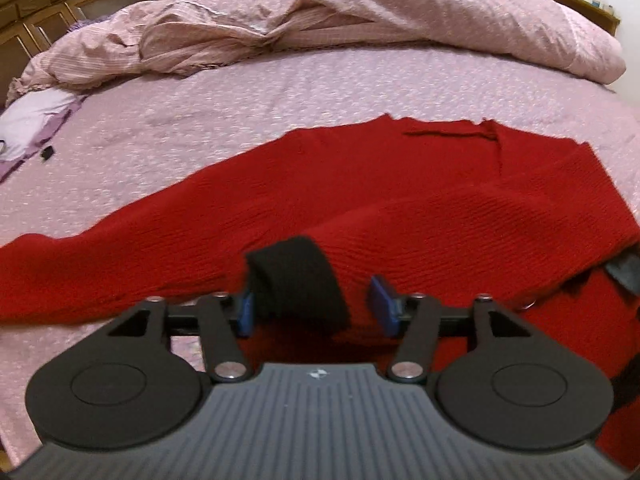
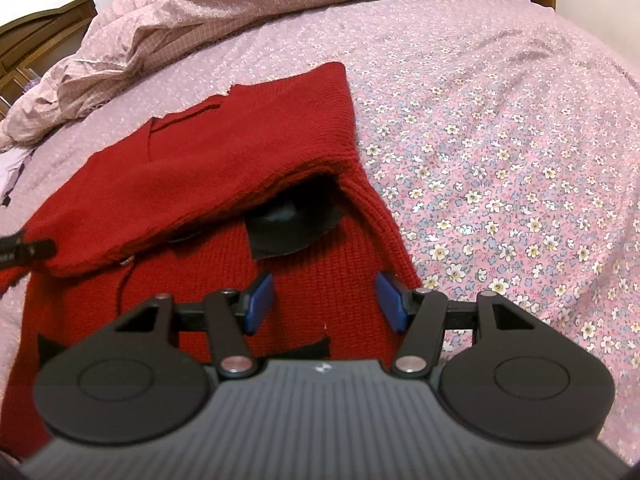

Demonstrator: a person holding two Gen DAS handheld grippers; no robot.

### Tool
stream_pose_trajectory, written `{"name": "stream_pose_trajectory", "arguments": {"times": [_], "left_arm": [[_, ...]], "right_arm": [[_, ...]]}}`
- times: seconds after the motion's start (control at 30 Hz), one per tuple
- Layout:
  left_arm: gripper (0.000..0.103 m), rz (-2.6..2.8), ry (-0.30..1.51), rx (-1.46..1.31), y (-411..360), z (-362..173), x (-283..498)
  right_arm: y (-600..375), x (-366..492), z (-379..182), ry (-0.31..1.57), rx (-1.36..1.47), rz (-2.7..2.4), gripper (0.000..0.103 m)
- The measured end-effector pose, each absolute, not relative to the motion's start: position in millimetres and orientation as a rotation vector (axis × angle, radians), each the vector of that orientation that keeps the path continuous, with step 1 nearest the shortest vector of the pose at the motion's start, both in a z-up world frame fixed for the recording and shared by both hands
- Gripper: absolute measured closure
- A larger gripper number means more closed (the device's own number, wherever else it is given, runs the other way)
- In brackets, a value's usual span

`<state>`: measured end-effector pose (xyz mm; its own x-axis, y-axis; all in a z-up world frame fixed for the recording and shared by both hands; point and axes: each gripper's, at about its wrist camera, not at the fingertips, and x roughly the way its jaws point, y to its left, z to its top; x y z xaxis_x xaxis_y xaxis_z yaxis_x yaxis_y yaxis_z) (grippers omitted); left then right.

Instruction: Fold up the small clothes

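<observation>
A red knit sweater lies spread on the pink flowered bedsheet. One sleeve is folded across it and ends in a black cuff. My left gripper is open with that cuff between its blue pads. The left pad sits against the cuff and the right pad stands clear of it. In the right wrist view the sweater has its sleeve folded over a black patch. My right gripper hovers open above the sweater's body near its right edge, with nothing pinched.
A rumpled pink duvet is piled along the far side of the bed. Wooden furniture stands behind it at the left. A lilac garment and a small black item lie at the left. Flowered sheet extends right of the sweater.
</observation>
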<state>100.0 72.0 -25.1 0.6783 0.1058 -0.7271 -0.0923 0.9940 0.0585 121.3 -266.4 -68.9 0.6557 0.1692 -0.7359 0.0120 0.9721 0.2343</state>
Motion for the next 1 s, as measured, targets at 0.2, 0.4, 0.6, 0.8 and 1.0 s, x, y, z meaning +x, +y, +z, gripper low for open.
{"name": "stream_pose_trajectory", "arguments": {"times": [0.2, 0.4, 0.6, 0.8, 1.0], "left_arm": [[0.03, 0.159, 0.787, -0.014, 99.7, -14.5, 83.5], [0.029, 0.16, 0.756, -0.092, 120.9, -3.6, 74.1], [0.029, 0.11, 0.751, -0.206, 127.8, -4.1, 81.7], [0.029, 0.049, 0.786, -0.261, 120.9, -15.0, 101.9], [0.03, 0.022, 0.831, -0.3, 109.8, -35.4, 117.8]], "right_arm": [[-262.3, 122.6, -61.3, 0.84, 0.225, 0.095, 0.044], [-254.6, 126.0, -50.1, 0.811, 0.201, 0.109, 0.044], [-250.5, 130.4, -50.5, 0.816, 0.203, 0.112, 0.044], [-247.8, 130.9, -54.2, 0.832, 0.204, 0.114, 0.044], [-248.7, 131.8, -55.5, 0.832, 0.21, 0.11, 0.044]]}}
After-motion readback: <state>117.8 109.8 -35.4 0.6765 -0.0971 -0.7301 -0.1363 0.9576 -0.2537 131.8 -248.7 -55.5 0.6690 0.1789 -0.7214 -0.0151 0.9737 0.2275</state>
